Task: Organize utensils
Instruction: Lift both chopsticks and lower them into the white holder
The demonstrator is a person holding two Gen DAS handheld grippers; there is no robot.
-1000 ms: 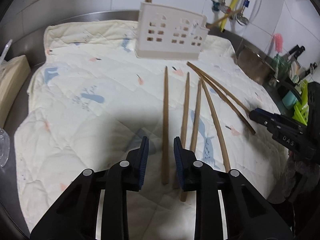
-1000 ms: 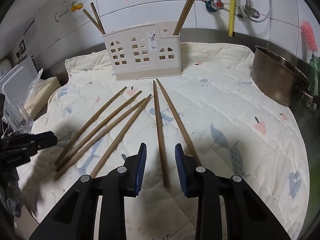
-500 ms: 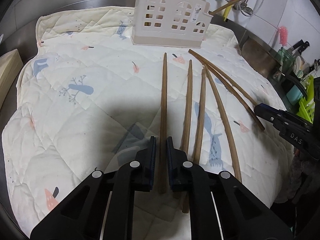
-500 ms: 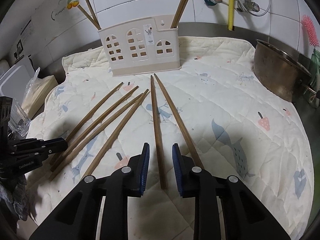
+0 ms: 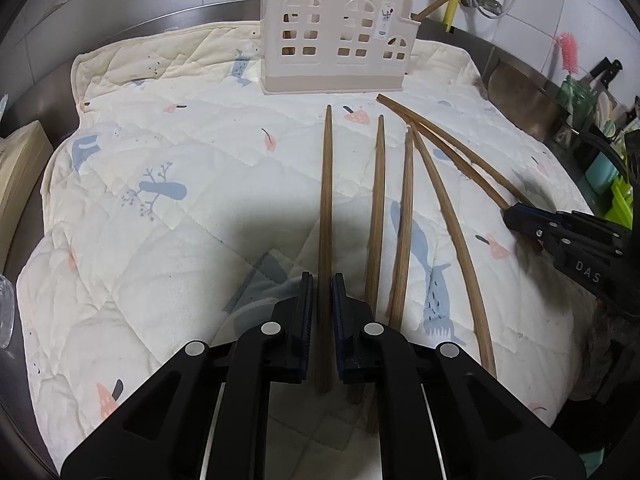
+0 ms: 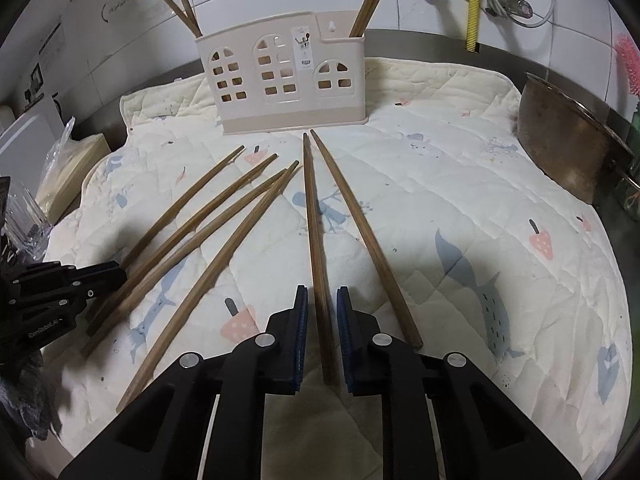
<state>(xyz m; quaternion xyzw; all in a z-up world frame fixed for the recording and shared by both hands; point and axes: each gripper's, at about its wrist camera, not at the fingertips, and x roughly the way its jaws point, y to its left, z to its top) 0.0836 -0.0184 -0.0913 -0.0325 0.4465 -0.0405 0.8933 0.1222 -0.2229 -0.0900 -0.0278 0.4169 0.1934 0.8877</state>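
Left gripper (image 5: 321,280) clamped on long brown wooden chopstick (image 5: 325,208); right gripper (image 6: 322,294) closing round another w/ tapered tip.

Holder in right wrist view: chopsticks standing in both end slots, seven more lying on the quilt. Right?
Not seven. The right wrist view shows six chopsticks lying on the quilt. The rest holds: the holder has chopsticks standing in both end slots.

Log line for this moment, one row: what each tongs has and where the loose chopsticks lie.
left tongs: shut on chopstick | right tongs: closing around chopstick | loose chopsticks: four on quilt | holder: upright, chopsticks inside
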